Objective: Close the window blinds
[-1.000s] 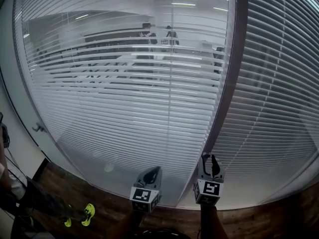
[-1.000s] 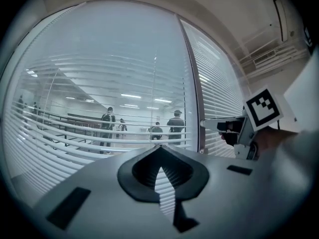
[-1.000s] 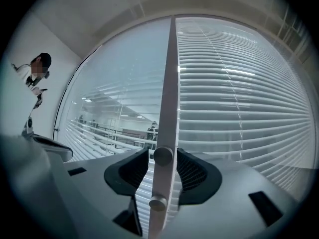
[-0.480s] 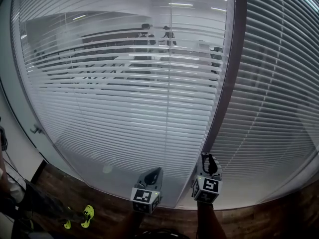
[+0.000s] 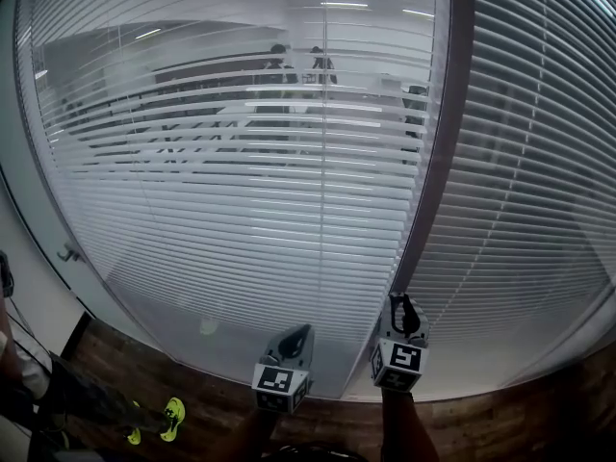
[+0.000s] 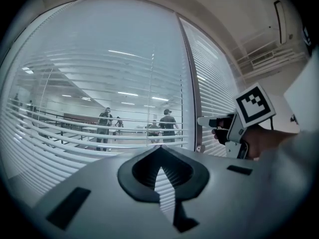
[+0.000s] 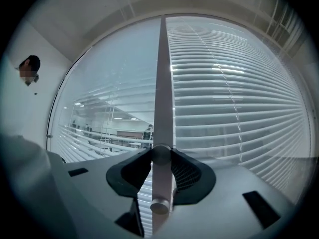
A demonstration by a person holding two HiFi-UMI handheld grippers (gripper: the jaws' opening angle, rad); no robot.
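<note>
Closing inward just now, the right claw's (image 5: 405, 313) jaws pinch the round knob (image 7: 160, 155) on the dark post (image 5: 438, 162) between panes. The left claw (image 6: 159, 156) is shut and empty. The blinds (image 5: 241, 162) beyond are see-through, so twisting likely comes next.

No readable text, label or number anywhere.
</note>
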